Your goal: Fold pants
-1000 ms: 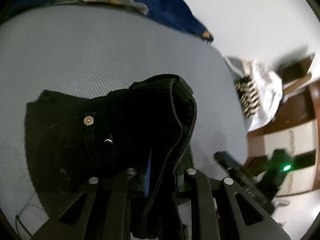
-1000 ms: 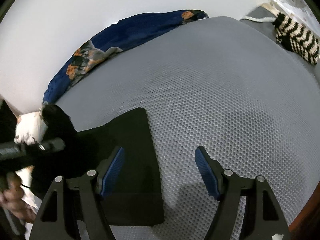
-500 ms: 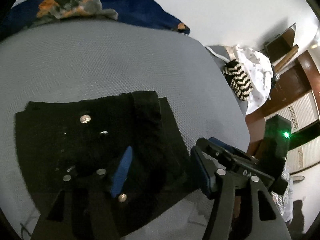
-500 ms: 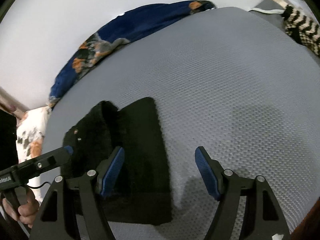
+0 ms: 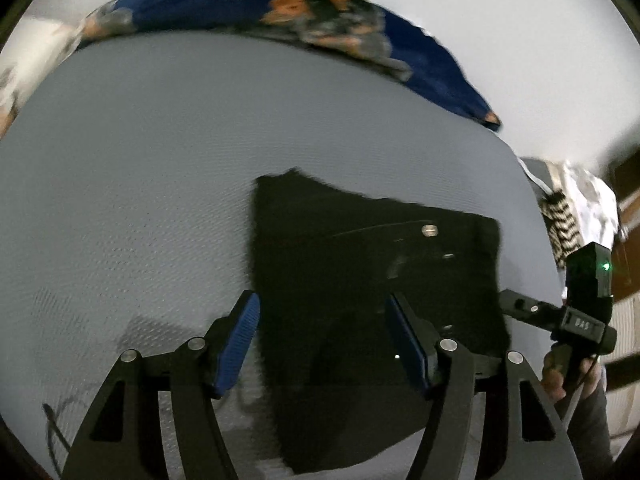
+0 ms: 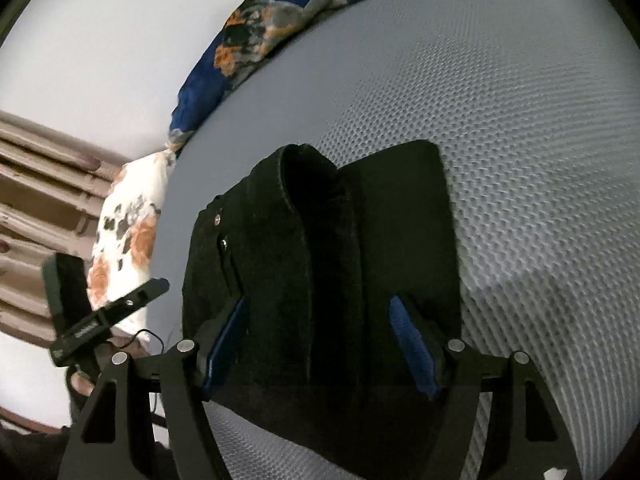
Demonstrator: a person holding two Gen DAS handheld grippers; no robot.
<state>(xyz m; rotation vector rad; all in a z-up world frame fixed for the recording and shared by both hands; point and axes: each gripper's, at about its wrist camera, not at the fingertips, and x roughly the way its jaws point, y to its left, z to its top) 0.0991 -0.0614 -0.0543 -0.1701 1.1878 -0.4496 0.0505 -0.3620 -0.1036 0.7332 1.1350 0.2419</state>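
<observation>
the black pants (image 6: pixel 320 280) are laid in a compact folded stack on the grey mattress (image 6: pixel 520 120). the left gripper (image 5: pixel 320 340) is spread and empty; the right gripper (image 6: pixel 320 344) is closing, nothing pinched. only tidying seems left.

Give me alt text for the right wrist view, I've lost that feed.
Folded black pants lie on a grey textured mattress, with the right tool over their near edge, its jaws closing, blue pads not yet pressing the cloth. The left tool sits at far left; a blue floral blanket lies behind.
</observation>
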